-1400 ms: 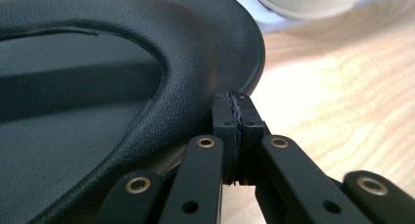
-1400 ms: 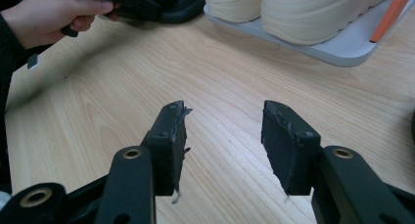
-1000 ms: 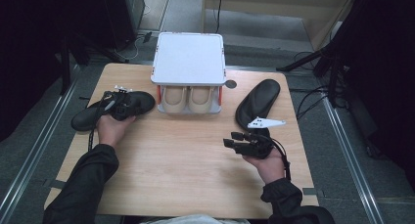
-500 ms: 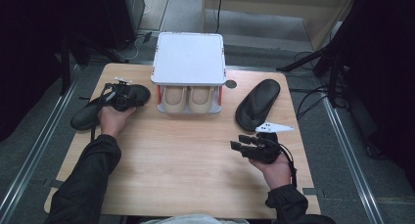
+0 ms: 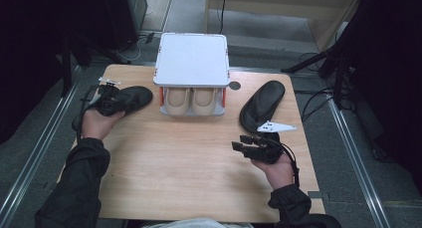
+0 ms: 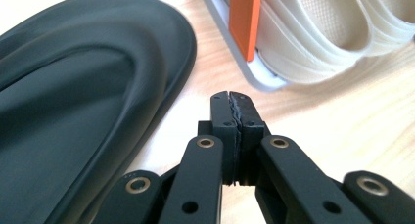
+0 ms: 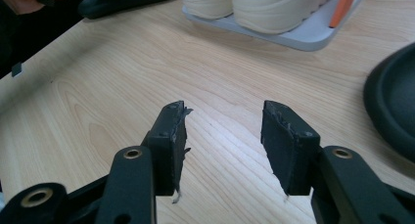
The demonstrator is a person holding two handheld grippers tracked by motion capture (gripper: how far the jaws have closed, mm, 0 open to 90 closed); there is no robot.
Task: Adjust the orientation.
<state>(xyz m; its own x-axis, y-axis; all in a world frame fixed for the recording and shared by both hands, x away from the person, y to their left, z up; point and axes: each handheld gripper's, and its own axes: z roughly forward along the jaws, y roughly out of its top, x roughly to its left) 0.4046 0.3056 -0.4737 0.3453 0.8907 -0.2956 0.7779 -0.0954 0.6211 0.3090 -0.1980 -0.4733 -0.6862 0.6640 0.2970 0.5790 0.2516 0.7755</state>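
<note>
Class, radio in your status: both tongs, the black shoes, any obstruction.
Left tongs shut, empty, beside left black shoe. Right tongs open over bare table. Right black shoe untouched. Nothing in the way.

Two black insoles lie flat on the table: one [image 5: 117, 101] left of the rack, one [image 5: 262, 105] right.

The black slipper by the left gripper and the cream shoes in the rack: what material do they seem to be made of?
The black slipper looks like moulded foam or rubber: matte, seamless, with smooth rounded ridges and a soft sheen. The cream shoes seem to be a similar moulded foam, judging by a fine dimpled texture inside and layered, rounded edges. The rack looks like grey plastic or painted metal; I cannot tell which.
</note>
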